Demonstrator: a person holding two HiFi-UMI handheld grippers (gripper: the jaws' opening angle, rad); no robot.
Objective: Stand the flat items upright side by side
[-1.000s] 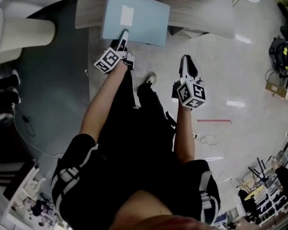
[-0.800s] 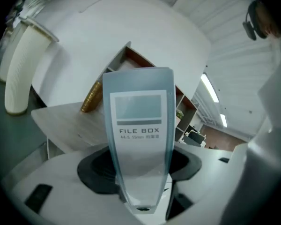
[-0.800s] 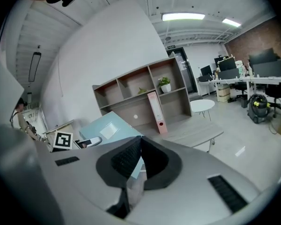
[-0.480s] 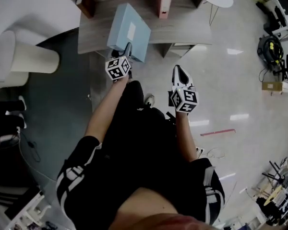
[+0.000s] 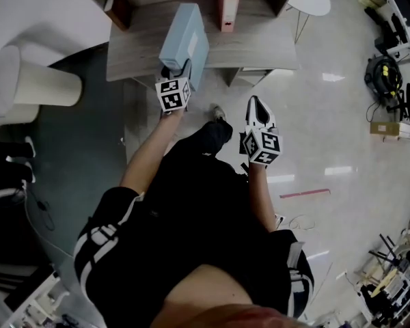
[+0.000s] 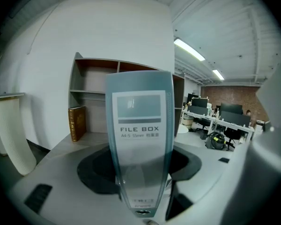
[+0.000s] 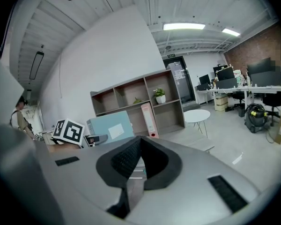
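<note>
Here the person's bare left forearm [image 5: 147, 154] stretches far forward and a little leftward from a black, white-striped sleeve, carrying the left gripper [image 5: 182, 69] out over the near edge of the wood-grain desk top [image 5: 260, 45]. Its marker cube [image 5: 173, 93] faces up at the head camera, and the gripper points slightly downward. Its jaws stand wide and clamp the near end of the light blue file box [image 5: 185, 38]. In the left gripper view the box [image 6: 140, 139] fills the gap between them, its narrow labelled spine upright and reading "FILE BOX". From above the box is turned on edge, running from near to far. Whether its lower edge touches the desk I cannot tell. The right forearm [image 5: 260, 197] reaches forward less far, so the right gripper [image 5: 257, 108] hangs over the pale floor [image 5: 342, 115], to the right of the box and well apart from it, nearer the body. Its jaws are pressed together with nothing between them, as the right gripper view shows. That view also shows the blue box's broad face [image 7: 110, 125] and, further right, a pink file box [image 7: 149, 120] standing upright at the shelf unit [image 7: 131, 97]. A brown book [image 6: 77, 123] stands upright at the shelf's left end.
</note>
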